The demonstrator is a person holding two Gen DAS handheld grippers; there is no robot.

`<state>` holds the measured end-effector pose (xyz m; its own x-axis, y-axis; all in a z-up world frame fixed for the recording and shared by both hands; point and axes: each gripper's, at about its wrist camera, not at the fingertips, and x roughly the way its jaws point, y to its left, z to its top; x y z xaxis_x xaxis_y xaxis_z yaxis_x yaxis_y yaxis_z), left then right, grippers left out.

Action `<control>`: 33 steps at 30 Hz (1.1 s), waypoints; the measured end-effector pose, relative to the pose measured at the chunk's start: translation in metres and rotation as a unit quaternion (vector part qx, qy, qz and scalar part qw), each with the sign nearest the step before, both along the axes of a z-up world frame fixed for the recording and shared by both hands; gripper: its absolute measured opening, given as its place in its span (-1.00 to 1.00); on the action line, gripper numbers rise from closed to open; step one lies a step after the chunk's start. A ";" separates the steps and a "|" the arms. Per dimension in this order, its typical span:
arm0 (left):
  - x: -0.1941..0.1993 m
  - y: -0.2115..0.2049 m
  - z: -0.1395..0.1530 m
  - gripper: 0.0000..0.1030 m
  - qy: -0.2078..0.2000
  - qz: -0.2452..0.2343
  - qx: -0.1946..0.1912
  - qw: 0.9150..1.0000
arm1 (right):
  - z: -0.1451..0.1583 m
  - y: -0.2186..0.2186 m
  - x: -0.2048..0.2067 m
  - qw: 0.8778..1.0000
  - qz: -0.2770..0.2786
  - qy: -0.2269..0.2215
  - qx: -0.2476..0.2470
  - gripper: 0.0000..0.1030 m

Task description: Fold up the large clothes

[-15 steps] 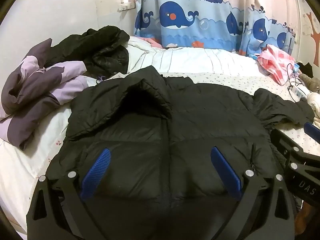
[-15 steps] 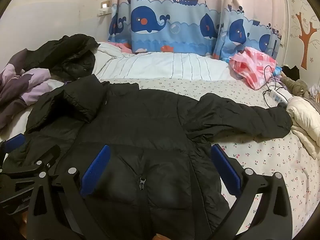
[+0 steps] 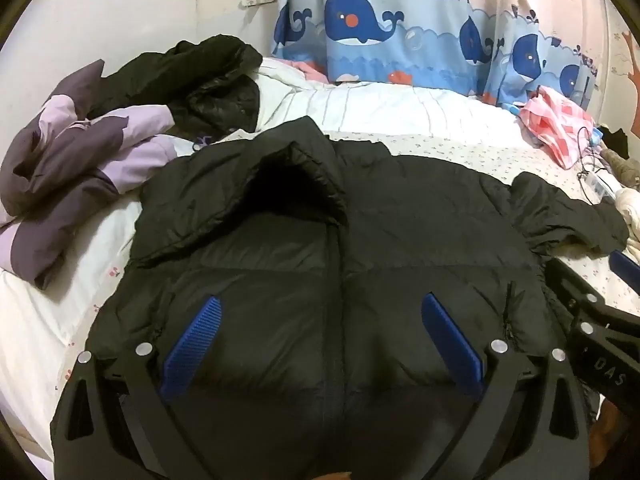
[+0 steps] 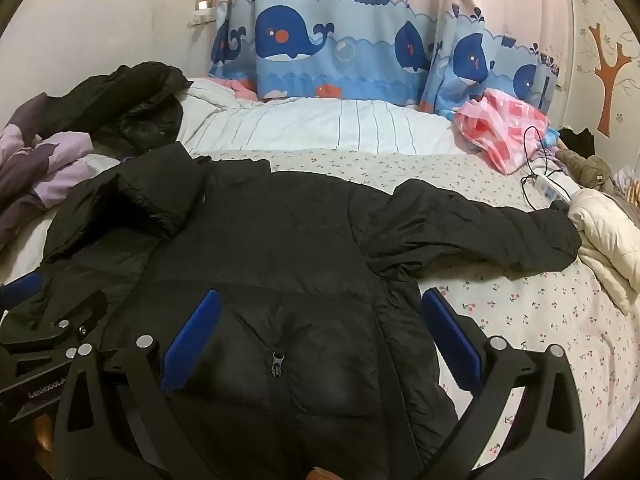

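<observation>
On the bed point(image 4: 520, 312), spread flat across the flowered sheet, lies the black padded jacket point(image 3: 360, 264), front up, zip closed, hood point(image 3: 280, 184) folded toward the collar. I hold my left gripper point(image 3: 320, 344) over its lower front, fingers spread wide with nothing between them but air above the fabric. My right gripper point(image 4: 320, 340) hovers over the hem near the zip pull point(image 4: 276, 362), fingers likewise released, one above the jacket, the other above the sheet. One sleeve point(image 4: 480, 232) stretches out toward a cream coat point(image 4: 604, 240). A purple garment point(image 3: 76, 184) and another dark jacket point(image 3: 200, 76) are heaped at the far left.
</observation>
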<state>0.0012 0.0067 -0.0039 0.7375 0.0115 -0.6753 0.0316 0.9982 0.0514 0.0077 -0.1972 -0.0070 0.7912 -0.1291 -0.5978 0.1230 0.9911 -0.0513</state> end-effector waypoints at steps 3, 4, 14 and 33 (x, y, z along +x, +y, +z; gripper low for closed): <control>-0.001 -0.001 0.002 0.87 -0.010 0.006 0.016 1.000 | 0.002 -0.003 -0.001 1.000 -0.001 -0.005 -0.002 0.88; -0.001 -0.001 0.003 0.87 -0.011 0.008 0.018 1.000 | 0.002 -0.003 -0.001 1.000 -0.001 -0.005 -0.003 0.88; 0.006 0.009 0.000 0.87 0.009 0.003 -0.024 1.000 | 0.003 -0.001 -0.002 1.000 0.000 -0.007 -0.003 0.88; 0.009 0.007 -0.005 0.87 0.016 0.005 -0.019 1.000 | 0.000 -0.003 -0.002 1.000 -0.001 -0.004 -0.005 0.88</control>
<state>0.0099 0.0134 -0.0094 0.7151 -0.0064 -0.6990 0.0218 0.9997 0.0130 0.0060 -0.1999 -0.0067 0.7962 -0.1366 -0.5893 0.1252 0.9903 -0.0604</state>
